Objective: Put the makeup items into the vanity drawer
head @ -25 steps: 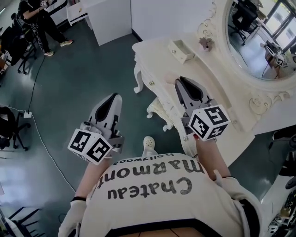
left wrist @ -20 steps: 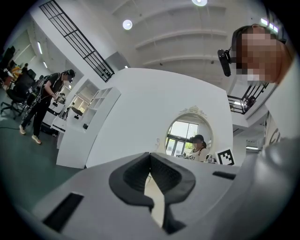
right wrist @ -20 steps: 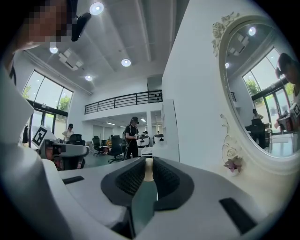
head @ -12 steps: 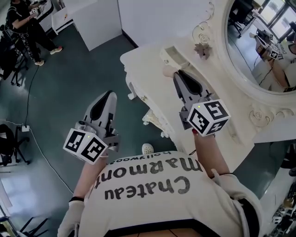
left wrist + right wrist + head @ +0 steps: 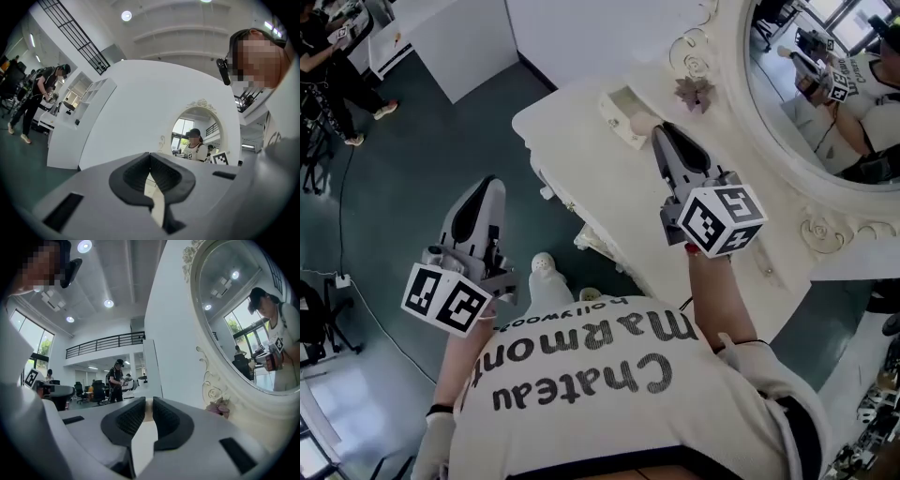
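Note:
The white vanity table (image 5: 581, 150) stands in front of me in the head view, with a small open box (image 5: 622, 105) on its top. My right gripper (image 5: 660, 131) hangs over the tabletop just right of that box. Its jaws stand nearly together, and a small pale pink item (image 5: 148, 405) shows between the tips. My left gripper (image 5: 485, 183) is shut and empty. It is held over the floor to the left of the vanity, and in the left gripper view (image 5: 150, 154) it points toward the mirror (image 5: 197, 133).
A large oval mirror (image 5: 825, 84) with a carved frame rises behind the vanity, and a dried flower ornament (image 5: 694, 91) sits at its foot. The vanity front (image 5: 572, 208) has small knobs. A white cabinet (image 5: 459, 37) and a person (image 5: 328, 47) are at the far left.
I have stepped closer to the vanity. The right gripper has advanced over the tabletop toward the small box, and the left gripper has drifted left and lower in view.

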`<state>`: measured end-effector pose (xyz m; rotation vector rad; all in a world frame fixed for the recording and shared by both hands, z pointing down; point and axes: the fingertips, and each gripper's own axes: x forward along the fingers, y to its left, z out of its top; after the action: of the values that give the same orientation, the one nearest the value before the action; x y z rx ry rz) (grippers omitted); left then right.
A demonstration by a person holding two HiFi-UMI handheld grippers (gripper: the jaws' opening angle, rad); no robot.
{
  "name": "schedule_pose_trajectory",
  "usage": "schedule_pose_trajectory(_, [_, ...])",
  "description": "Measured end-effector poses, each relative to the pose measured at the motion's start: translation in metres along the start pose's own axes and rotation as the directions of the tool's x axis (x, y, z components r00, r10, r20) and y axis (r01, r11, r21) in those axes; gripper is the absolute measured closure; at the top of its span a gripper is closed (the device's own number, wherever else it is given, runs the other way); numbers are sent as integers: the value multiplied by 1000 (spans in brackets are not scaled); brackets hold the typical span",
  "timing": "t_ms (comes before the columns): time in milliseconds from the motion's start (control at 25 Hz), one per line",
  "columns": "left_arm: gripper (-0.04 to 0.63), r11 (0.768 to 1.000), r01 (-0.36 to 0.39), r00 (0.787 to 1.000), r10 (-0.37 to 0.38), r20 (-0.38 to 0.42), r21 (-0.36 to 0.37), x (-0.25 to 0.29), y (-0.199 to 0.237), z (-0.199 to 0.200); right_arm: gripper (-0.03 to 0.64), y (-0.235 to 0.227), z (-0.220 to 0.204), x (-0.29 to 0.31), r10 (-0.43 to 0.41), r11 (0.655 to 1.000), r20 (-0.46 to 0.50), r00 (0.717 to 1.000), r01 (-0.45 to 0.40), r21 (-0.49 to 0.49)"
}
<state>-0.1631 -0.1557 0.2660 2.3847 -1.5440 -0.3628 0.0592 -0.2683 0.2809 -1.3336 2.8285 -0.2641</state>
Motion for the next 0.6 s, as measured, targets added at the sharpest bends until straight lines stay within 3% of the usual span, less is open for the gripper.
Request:
schedule_pose_trajectory(440, [586,982,190,980,-191,-63,-20,107,43,11,548,-45,9,48,-145,989,-28,989,145,-2])
schedule_pose_trajectory(600, [586,976,213,971,-216,-102,-33,135,65,10,548,-62,7,71,-177,983,-38,983,179,39])
